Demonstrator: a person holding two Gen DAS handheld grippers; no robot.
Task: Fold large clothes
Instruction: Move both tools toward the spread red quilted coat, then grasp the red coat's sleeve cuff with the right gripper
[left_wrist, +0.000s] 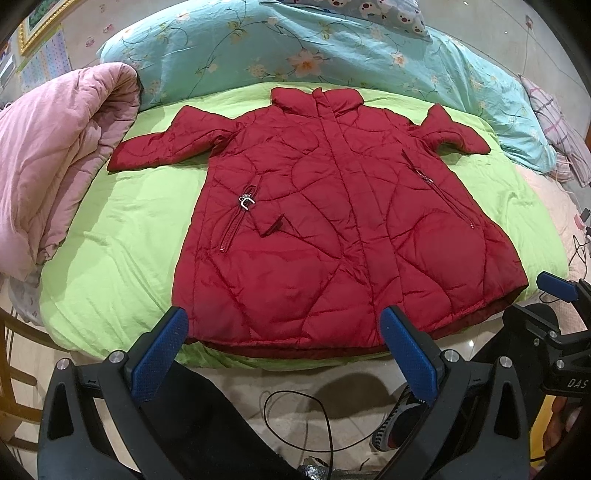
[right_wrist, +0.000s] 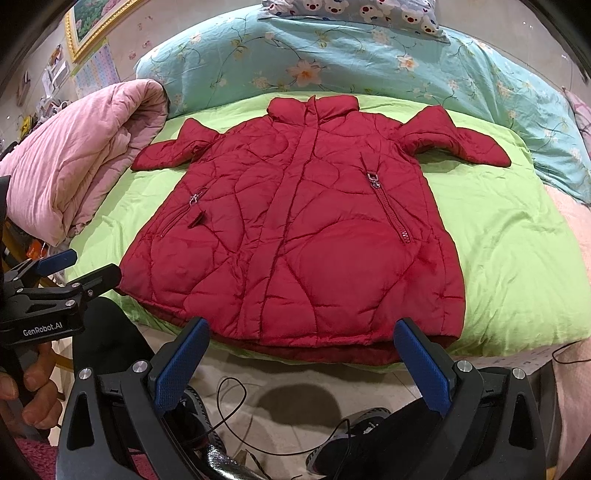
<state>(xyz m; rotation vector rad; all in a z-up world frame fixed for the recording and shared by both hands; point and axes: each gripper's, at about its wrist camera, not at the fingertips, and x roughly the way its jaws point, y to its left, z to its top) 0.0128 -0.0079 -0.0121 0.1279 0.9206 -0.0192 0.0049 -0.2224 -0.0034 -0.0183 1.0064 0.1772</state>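
Because nothing is folded yet, the red jacket (left_wrist: 332, 221) lies flat, front up, sleeves out, on the green sheet (left_wrist: 122, 258). Left gripper (left_wrist: 284, 354) and right gripper (right_wrist: 299, 365) hover spread and empty near its hem, probably lining up a first grasp.

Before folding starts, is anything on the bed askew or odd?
Mostly tidy: the red quilted jacket lies flat, front up, on the green sheet. Only its right-hand sleeve is bunched and doubled over.

Pink quilt (left_wrist: 55, 155) beside jacket's (left_wrist: 332, 221) sleeve
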